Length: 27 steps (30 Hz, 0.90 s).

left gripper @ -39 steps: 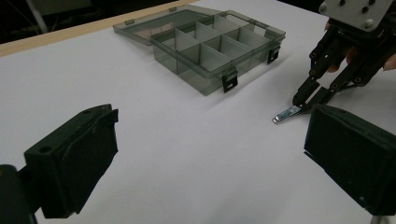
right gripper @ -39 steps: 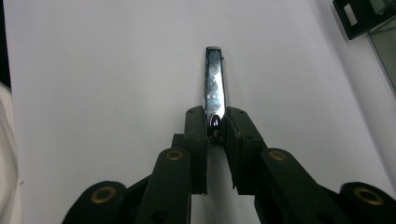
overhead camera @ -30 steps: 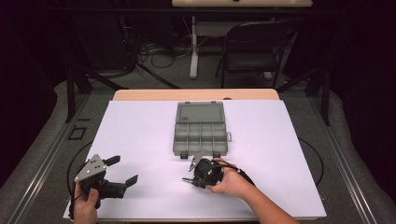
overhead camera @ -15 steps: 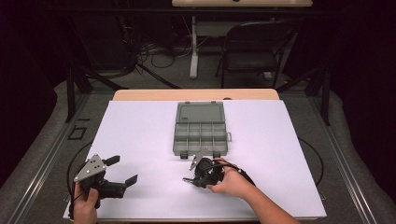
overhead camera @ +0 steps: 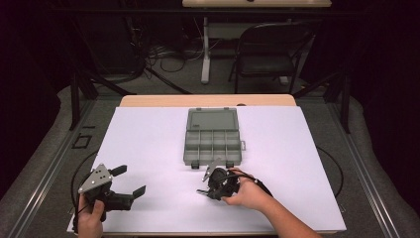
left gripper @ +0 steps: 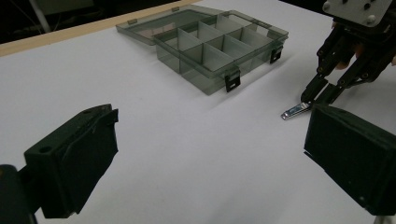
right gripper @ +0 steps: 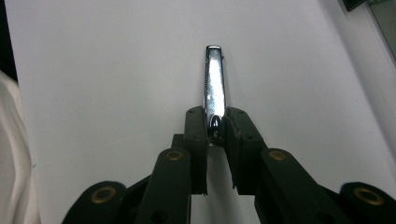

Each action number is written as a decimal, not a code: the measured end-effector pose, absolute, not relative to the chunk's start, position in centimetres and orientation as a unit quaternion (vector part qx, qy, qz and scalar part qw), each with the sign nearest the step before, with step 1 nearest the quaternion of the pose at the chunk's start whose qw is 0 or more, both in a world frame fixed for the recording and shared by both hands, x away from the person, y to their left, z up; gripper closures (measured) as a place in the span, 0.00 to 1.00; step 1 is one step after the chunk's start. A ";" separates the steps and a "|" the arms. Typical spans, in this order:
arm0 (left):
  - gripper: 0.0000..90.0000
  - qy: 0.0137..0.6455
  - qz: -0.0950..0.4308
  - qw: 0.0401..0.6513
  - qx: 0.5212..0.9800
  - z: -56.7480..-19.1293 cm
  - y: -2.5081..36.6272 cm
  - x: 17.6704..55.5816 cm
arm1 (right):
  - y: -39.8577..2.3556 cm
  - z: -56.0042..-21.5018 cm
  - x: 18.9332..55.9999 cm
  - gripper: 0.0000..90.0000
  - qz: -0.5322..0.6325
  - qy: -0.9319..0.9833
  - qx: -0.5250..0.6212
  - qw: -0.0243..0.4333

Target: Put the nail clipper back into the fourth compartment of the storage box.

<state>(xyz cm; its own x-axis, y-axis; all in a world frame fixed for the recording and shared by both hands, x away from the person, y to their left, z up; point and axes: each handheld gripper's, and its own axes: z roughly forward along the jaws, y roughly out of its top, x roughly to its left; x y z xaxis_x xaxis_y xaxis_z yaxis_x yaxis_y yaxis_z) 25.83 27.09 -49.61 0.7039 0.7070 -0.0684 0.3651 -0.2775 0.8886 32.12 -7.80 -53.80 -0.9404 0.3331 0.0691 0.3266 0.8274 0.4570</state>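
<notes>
A grey plastic organizer box (overhead camera: 212, 161) lies open mid-table, its lid flat behind it and its compartments empty. It also appears in the left gripper view as the organizer box (left gripper: 205, 84). Just in front of it, my right gripper (overhead camera: 204, 188) is shut on one end of a chrome nail clipper (right gripper: 214, 79), which sticks straight out past the pads. The nail clipper (left gripper: 295, 111) is held low over the white sheet, below the right gripper (left gripper: 317, 95). My left gripper (overhead camera: 130, 180) stands open at the near left corner, with nothing between its fingers (left gripper: 74, 158).
A white sheet (overhead camera: 148, 139) covers the table, with a strip of bare wood (overhead camera: 208, 100) at the far edge. Behind the table stand a black chair (overhead camera: 270, 54) and a table leg among floor cables. The person's hands hold both grippers near the front edge.
</notes>
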 end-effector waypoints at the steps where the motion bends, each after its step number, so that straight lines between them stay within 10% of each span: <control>1: 0.03 0.343 0.173 0.493 0.780 -49.6 27.1 25.8 | -7.8 -53.8 32.1 0.88 0.238 0.956 0.174 0.005; 27: 0.03 0.345 0.170 0.489 0.783 -49.8 27.0 26.0 | -6.0 -53.3 32.8 0.88 0.167 0.970 0.175 -0.004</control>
